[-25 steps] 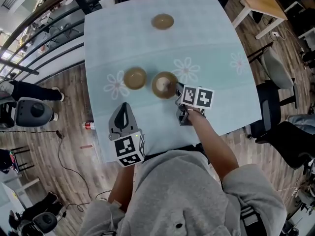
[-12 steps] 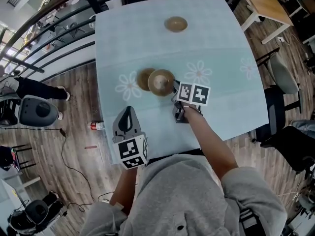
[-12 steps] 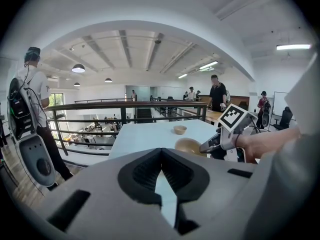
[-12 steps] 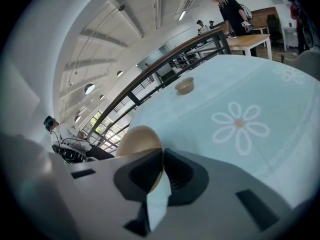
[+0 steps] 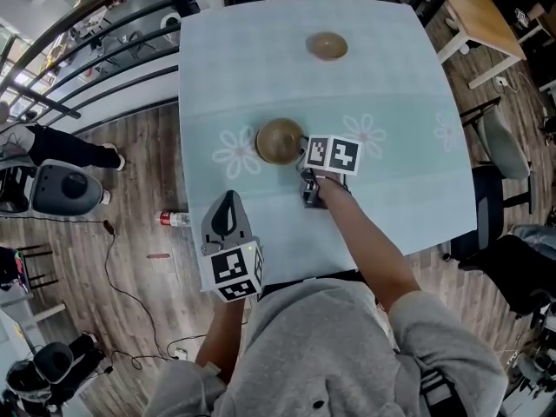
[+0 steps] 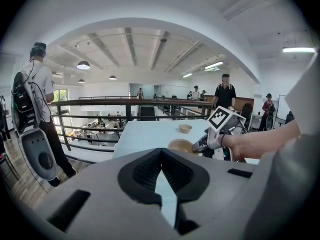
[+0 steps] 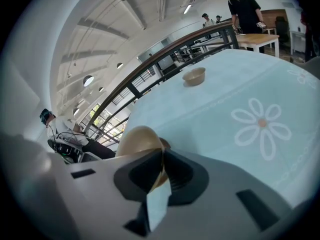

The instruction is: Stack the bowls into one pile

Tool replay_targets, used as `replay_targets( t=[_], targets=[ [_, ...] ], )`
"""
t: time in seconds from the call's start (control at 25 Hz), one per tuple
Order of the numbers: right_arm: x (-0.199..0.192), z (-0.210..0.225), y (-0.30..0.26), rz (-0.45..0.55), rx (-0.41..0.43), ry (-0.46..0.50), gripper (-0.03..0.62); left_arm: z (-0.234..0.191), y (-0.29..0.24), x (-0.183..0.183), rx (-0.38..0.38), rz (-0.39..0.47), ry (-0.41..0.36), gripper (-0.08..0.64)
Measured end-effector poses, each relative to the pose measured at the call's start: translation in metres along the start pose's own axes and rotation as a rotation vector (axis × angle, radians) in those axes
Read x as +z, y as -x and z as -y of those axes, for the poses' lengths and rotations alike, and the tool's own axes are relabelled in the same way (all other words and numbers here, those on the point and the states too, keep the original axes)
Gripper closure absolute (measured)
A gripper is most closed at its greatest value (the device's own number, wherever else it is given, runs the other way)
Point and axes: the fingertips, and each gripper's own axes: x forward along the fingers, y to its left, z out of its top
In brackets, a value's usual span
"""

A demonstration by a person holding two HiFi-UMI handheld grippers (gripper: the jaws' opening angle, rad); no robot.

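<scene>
Your right gripper [image 7: 161, 163] is clamped on the rim of a tan bowl [image 5: 280, 141] near the middle of the surface [image 5: 391, 76]. In the right gripper view, the darker rim of a second bowl [image 7: 163, 144] shows just behind it. I judge the tan bowl to be nested in the second, or directly over it; whether it is fully seated cannot be told. It is not yet released.

The third bowl [image 5: 327, 45] stands alone at the far side, well apart from the pair.

Your left gripper [image 5: 228, 205] hangs by the near-left edge, jaws together, nothing between them.

Outstanding: release the tan bowl, then bring the third bowl to the pile.
</scene>
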Motion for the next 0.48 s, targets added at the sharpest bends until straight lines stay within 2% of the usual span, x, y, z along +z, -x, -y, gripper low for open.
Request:
replay_targets(
  t=[0.48],
  targets=[
    [-0.014, 0.002, -0.021, -0.045, -0.005, 0.009, 0.555, -0.009, -0.004, -0.007, -0.001, -0.015, 0.009, 0.543]
  ],
)
